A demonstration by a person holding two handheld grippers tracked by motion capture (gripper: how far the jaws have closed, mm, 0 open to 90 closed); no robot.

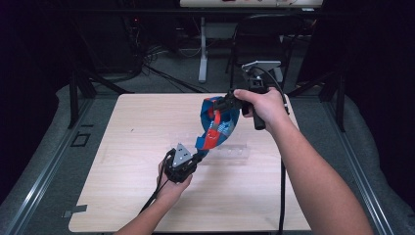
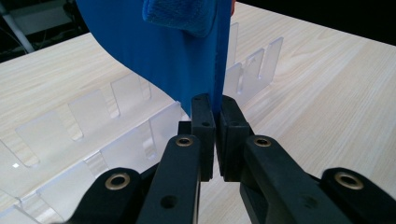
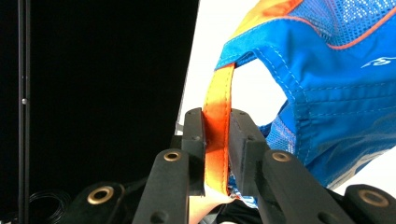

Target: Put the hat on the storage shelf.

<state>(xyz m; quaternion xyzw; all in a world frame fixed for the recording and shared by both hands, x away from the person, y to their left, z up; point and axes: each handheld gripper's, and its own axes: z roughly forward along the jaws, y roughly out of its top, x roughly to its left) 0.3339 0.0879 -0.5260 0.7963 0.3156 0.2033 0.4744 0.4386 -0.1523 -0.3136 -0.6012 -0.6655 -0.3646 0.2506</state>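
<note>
A: Blue fabric, centre frame: your left gripper [image 2: 214, 109] clamps the vest [image 1: 215, 125] at its lower edge, and your right gripper [image 3: 216, 116] pinches its orange strap [image 3: 218, 121], holding it above the table [image 1: 137, 132].

B: Keep both grips firm, and spread evenly over the clear rack [image 2: 116, 121].

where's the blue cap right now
In the high view the blue cap hangs above the middle of the table, stretched between the left gripper below and the right gripper above.
</note>
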